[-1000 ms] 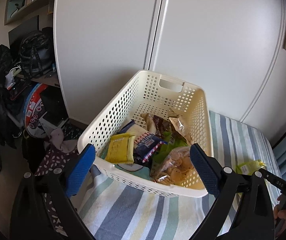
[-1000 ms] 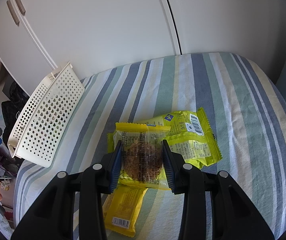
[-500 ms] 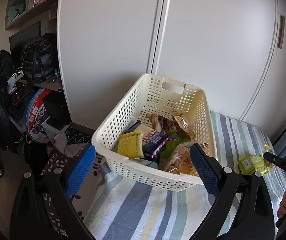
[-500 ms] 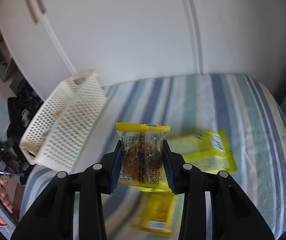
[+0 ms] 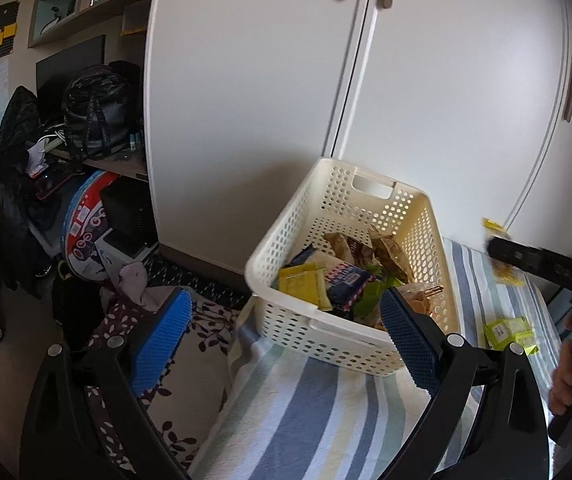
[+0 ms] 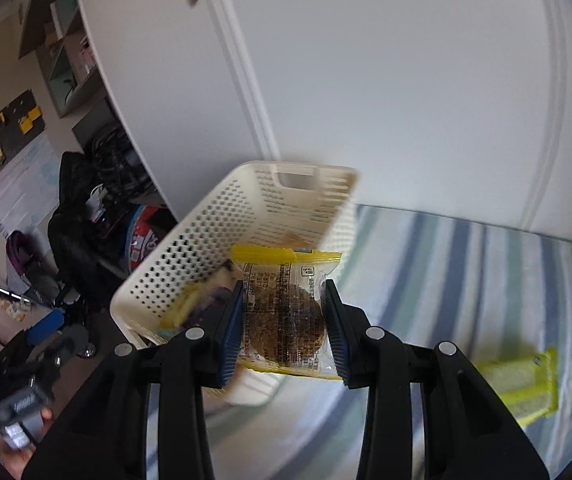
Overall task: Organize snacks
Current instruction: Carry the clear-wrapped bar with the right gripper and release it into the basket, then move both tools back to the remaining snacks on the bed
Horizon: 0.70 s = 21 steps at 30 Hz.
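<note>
Snack over the striped bed, beside the basket

The cream basket (image 5: 349, 264) sits on my striped bedcover (image 5: 317, 412); my left gripper (image 5: 286, 340) gapes wide and empty, while my right gripper (image 6: 284, 328) clamps a yellow-edged cookie packet (image 6: 284, 316) by its rim.

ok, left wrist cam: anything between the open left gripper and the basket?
Only bare striped bedcover. In the left wrist view the left gripper is open and empty short of the white basket, with nothing lying on that stretch.

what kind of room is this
Most likely a bedroom: a striped bedsheet under the basket, white wardrobe doors behind it, and a cluttered desk with a backpack beside.
</note>
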### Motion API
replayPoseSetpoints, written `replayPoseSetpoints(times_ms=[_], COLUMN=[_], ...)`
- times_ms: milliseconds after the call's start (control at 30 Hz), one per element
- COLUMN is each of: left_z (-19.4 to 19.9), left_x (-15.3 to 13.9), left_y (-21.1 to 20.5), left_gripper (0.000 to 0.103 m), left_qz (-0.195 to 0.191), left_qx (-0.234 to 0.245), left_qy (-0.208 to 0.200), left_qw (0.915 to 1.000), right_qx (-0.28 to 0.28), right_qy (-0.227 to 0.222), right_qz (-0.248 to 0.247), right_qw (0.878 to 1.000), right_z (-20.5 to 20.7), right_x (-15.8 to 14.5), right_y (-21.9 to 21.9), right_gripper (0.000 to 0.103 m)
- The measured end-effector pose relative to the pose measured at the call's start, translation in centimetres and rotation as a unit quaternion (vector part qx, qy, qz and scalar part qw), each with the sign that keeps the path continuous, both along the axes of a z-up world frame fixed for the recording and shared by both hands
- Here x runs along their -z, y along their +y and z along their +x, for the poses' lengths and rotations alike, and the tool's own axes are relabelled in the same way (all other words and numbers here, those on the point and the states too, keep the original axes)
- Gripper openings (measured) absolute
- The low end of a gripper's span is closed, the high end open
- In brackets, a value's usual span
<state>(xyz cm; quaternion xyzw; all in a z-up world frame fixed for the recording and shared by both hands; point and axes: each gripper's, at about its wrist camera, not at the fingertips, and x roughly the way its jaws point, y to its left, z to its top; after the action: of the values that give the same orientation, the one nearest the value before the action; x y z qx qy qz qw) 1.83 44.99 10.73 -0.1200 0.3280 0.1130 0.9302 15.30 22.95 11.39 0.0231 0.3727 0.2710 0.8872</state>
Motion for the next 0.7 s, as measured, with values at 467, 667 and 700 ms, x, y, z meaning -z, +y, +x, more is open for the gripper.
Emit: replayPoseSetpoints(times_ms=[467,667,700], left_z=[-1.5,-1.4,-1.4], left_x=[0.2,0.0,-0.1], left_y=[1.3,0.8,0.6], left_gripper=[0.097,0.097,0.097], left_qz=[-0.005,-0.008,-0.007], left_qx=[-0.001,0.004,0.007], left_qy=[-0.007,-0.012,-0.012], left_qw=[1.0000,0.9999,0.9999], right_qx=[-0.009,0.015,0.019], right_qy=[-0.005,0.006,0.008], right_qz=[-0.001,0.004,0.006], right_qw=[1.000,1.000,1.000], right_z=[0.8,0.9,0.9], right_x=[0.4,1.2,1.2], right_y=[4.8,2.5,2.1], right_gripper=[0.077,0.077,0.077])
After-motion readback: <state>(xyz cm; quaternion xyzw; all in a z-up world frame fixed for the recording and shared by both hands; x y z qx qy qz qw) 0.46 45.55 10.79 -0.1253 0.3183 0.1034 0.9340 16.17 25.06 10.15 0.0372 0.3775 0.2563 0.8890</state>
